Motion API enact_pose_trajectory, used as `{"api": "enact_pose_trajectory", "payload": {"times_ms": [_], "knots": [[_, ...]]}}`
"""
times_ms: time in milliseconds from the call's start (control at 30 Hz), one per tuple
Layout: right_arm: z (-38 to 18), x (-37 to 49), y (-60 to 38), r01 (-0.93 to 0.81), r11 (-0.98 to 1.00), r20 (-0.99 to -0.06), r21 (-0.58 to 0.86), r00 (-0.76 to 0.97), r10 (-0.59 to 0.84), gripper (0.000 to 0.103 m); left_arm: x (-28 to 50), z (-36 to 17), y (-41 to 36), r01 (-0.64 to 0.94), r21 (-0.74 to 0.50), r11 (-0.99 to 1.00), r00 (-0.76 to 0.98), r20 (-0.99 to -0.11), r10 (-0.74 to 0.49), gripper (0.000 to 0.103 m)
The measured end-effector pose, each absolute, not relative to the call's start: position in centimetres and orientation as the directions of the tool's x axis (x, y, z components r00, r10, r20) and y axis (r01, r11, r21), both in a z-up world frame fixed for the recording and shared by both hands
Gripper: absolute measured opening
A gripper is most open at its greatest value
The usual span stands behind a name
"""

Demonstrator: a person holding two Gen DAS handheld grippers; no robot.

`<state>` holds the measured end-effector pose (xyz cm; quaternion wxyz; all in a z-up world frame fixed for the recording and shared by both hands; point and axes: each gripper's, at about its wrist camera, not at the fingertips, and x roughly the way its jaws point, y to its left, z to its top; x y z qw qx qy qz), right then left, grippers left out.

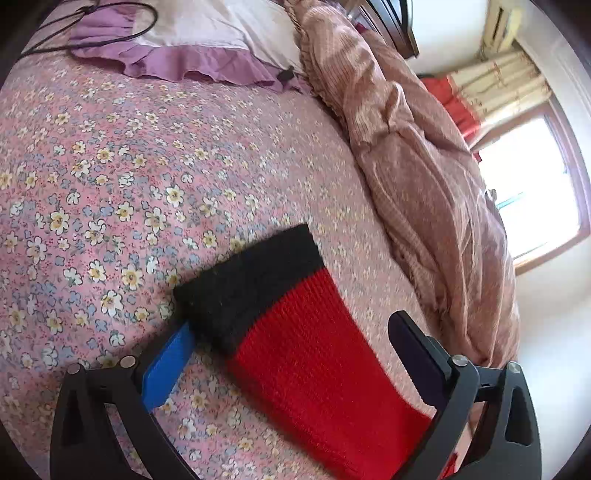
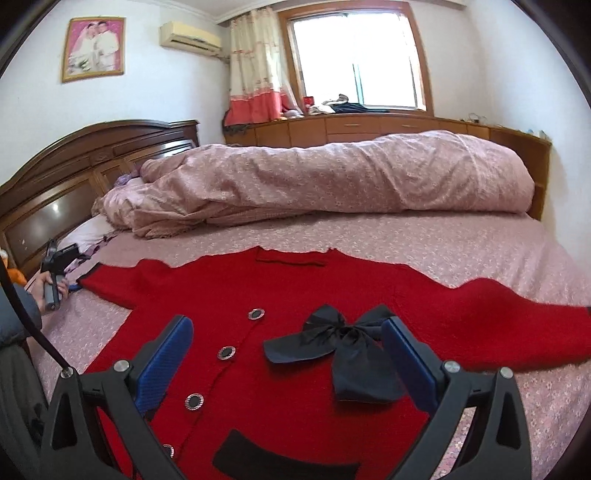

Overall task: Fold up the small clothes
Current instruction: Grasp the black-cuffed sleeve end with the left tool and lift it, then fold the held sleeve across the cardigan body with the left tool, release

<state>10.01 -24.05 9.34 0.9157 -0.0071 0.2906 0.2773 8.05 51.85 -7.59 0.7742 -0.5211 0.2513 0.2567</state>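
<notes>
A small red knit cardigan lies flat on the floral bedsheet, sleeves spread, with a black bow and a row of dark buttons. My right gripper is open just above the cardigan's front, with the bow between its fingers. In the left wrist view, one red sleeve with a black cuff lies between the open fingers of my left gripper. The blue left pad sits beside the cuff. The left gripper also shows in the right wrist view, at the sleeve's end.
A rolled pink quilt lies along the far side of the bed and shows in the left wrist view. A pillow with a purple frill and a black cable lie near the headboard.
</notes>
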Motion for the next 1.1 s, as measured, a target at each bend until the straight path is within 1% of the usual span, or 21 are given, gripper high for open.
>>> {"api": "enact_pose_trajectory", "payload": {"times_ms": [33, 67, 100, 133, 167, 233, 300, 367, 500, 567, 633, 700, 767, 867, 967, 1033, 1100], "knots": [[9.2, 10.3, -24.4, -0.5, 0.851, -0.538, 0.163, 0.678, 0.501, 0.103, 7.7, -7.6, 51.8, -0.666, -0.673, 0.322, 0.737, -0.661, 0.143, 0.083], [9.1, 10.5, -24.7, -0.488, 0.855, -0.54, 0.176, 0.678, 0.498, 0.103, 7.8, -7.5, 51.7, -0.675, -0.665, 0.319, 0.729, -0.668, 0.149, 0.074], [8.8, 10.9, -25.1, -0.472, 0.86, -0.543, 0.193, 0.679, 0.494, 0.103, 7.6, -7.7, 51.6, -0.69, -0.654, 0.311, 0.715, -0.682, 0.153, 0.047], [8.7, 11.1, -25.3, -0.461, 0.864, -0.546, 0.203, 0.679, 0.491, 0.103, 7.4, -8.0, 51.6, -0.708, -0.64, 0.3, 0.698, -0.7, 0.153, 0.015], [8.4, 11.3, -25.5, -0.449, 0.869, -0.553, 0.209, 0.678, 0.483, 0.103, 7.5, -8.3, 51.8, -0.727, -0.623, 0.291, 0.677, -0.722, 0.146, 0.006], [8.0, 11.8, -25.5, -0.429, 0.879, -0.574, 0.205, 0.675, 0.464, 0.103, 7.0, -8.4, 51.8, -0.72, -0.63, 0.291, 0.684, -0.715, 0.144, 0.004], [7.7, 11.8, -25.3, -0.436, 0.881, -0.581, 0.186, 0.674, 0.456, 0.103, 6.7, -7.2, 51.5, -0.698, -0.644, 0.313, 0.708, -0.687, 0.165, 0.003], [7.7, 11.7, -24.8, -0.447, 0.881, -0.584, 0.157, 0.677, 0.448, 0.103, 6.8, -5.2, 50.7, -0.669, -0.654, 0.353, 0.736, -0.65, 0.19, 0.003], [8.0, 11.7, -24.5, -0.465, 0.876, -0.58, 0.128, 0.681, 0.446, 0.103, 9.0, 0.8, 46.7, -0.588, -0.644, 0.489, 0.799, -0.557, 0.227, 0.003], [8.1, 12.1, -24.7, -0.464, 0.876, -0.579, 0.131, 0.682, 0.447, 0.103, 10.4, 3.7, 43.4, -0.516, -0.66, 0.545, 0.846, -0.494, 0.202, 0.003], [8.3, 12.5, -25.0, -0.459, 0.881, -0.576, 0.111, 0.693, 0.433, 0.103, 12.2, 6.2, 39.1, -0.43, -0.678, 0.596, 0.889, -0.432, 0.149, 0.003], [8.9, 13.3, -25.9, -0.438, 0.896, -0.567, 0.077, 0.72, 0.401, 0.103, 13.6, 7.7, 35.1, -0.365, -0.686, 0.629, 0.913, -0.397, 0.097, 0.003], [9.4, 14.2, -27.2, -0.409, 0.909, -0.558, 0.074, 0.739, 0.378, 0.103, 15.3, 8.7, 30.5, -0.3, -0.695, 0.654, 0.93, -0.367, 0.037, 0.003], [10.1, 15.1, -30.0, -0.349, 0.929, -0.544, 0.124, 0.759, 0.358, 0.103, 18.3, 9.2, 21.7, -0.213, -0.674, 0.707, 0.931, -0.36, -0.064, 0.003], [10.4, 15.9, -32.8, -0.309, 0.931, -0.538, 0.194, 0.76, 0.365, 0.103, 20.8, 8.4, 14.4, -0.182, -0.664, 0.725, 0.913, -0.387, -0.125, 0.003], [10.6, 16.1, -33.8, -0.3, 0.935, -0.537, 0.19, 0.766, 0.355, 0.103, 22.3, 6.9, 8.9, -0.149, -0.687, 0.711, 0.896, -0.398, -0.197, 0.003], [10.8, 15.9, -34.6, -0.288, 0.944, -0.533, 0.159, 0.78, 0.328, 0.103, 23.5, 5.3, 4.3, -0.137, -0.68, 0.72, 0.87, -0.43, -0.241, 0.003]]}}
